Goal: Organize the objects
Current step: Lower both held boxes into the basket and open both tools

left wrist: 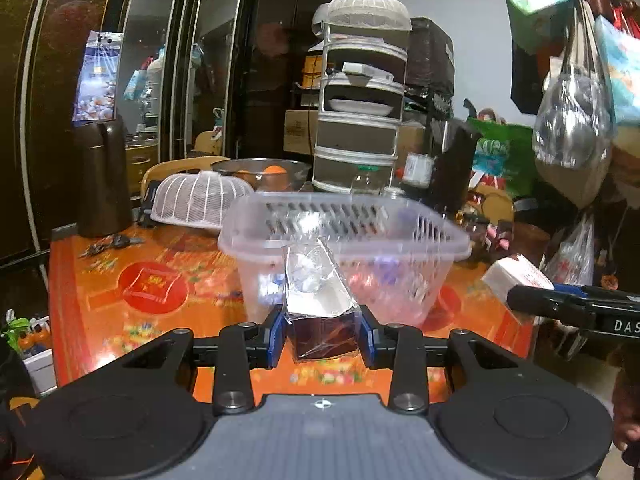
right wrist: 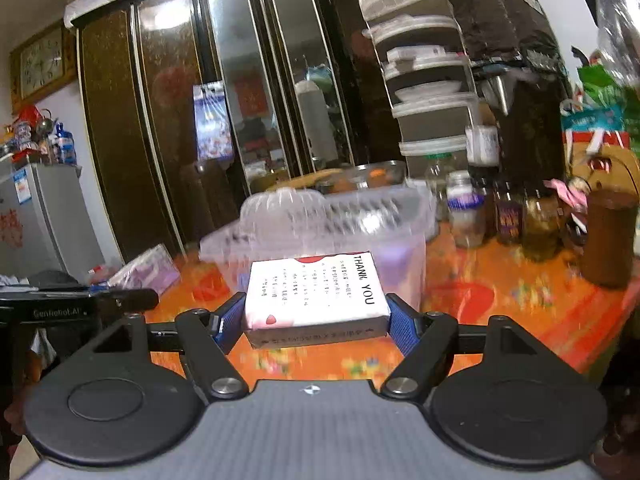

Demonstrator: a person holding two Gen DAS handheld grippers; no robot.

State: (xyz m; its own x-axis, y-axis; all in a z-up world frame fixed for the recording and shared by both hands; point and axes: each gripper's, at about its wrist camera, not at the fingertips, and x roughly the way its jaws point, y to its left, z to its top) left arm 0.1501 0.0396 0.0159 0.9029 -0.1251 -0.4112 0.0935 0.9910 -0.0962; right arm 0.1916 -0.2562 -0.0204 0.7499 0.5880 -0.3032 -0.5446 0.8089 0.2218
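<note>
both items are picked up, neither is binned yet: left gripper (left wrist: 322,334) clamps a wrapped packet (left wrist: 320,304), right gripper (right wrist: 316,320) clamps a white box (right wrist: 316,294), with the clear basket (left wrist: 344,236) just ahead.

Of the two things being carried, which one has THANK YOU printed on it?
The white box in the right gripper. The left gripper holds a clear-wrapped dark packet showing no such words.

This is a home, a crowded eating room. Ahead of the jaws stands a bench (left wrist: 120,280) with a bright orange flowered cover. Past it is a big dark cupboard (right wrist: 168,120) with mirror doors. A tall stack of food covers (left wrist: 360,100) stands behind. Far left of the jaws are a small fridge (right wrist: 36,216) and a wall clock (right wrist: 42,64). Full bags (left wrist: 576,120) hang to the right.
</note>
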